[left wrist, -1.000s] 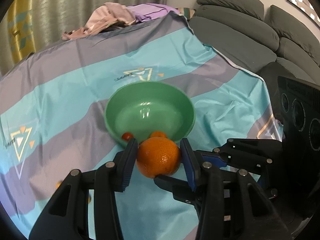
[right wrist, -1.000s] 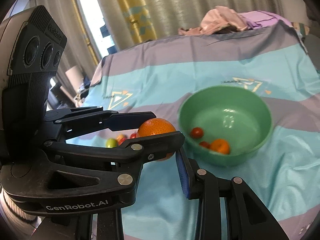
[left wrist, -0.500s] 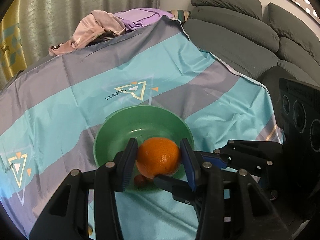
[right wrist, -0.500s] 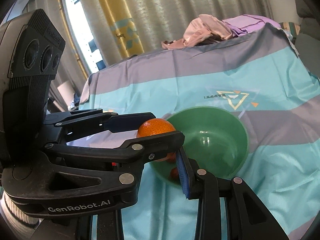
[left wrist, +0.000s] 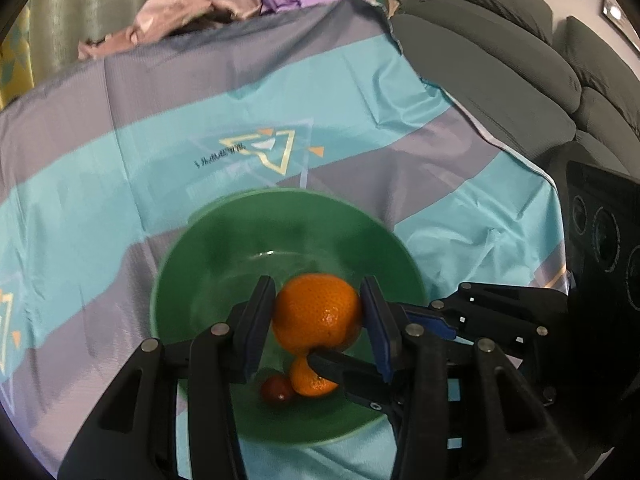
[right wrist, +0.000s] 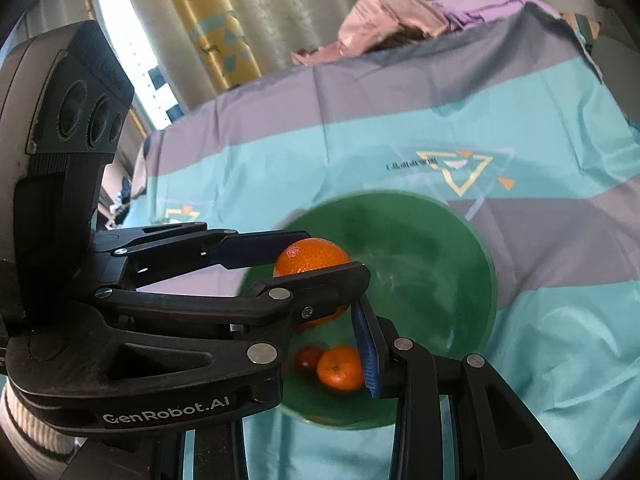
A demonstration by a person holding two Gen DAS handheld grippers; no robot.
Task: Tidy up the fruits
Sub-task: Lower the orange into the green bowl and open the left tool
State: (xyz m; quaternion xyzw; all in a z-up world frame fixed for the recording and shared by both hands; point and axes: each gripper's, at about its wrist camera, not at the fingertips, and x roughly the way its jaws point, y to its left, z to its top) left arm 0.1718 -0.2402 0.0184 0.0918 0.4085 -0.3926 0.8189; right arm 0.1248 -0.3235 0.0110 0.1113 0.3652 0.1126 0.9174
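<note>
My left gripper (left wrist: 317,316) is shut on a large orange (left wrist: 317,312) and holds it over the green bowl (left wrist: 192,280). In the bowl lie a small orange (left wrist: 310,380) and a small red fruit (left wrist: 277,389). The right wrist view shows the same left gripper (right wrist: 320,256) with the large orange (right wrist: 310,256) above the bowl (right wrist: 460,248), with the small orange (right wrist: 340,367) and red fruit (right wrist: 308,358) below. My right gripper's one visible finger (right wrist: 366,348) has a blue pad and nothing on it; the other finger is hidden behind the left gripper.
The bowl sits on a table under a teal and grey striped cloth (left wrist: 120,168). A pile of pink and purple clothes (left wrist: 224,4) lies at the far edge. A grey sofa (left wrist: 500,60) stands to the right. Curtains (right wrist: 280,12) hang behind.
My left gripper has carried the large orange forward from the bowl's near side to over the bowl's inside. The right gripper moved along beside it.
</note>
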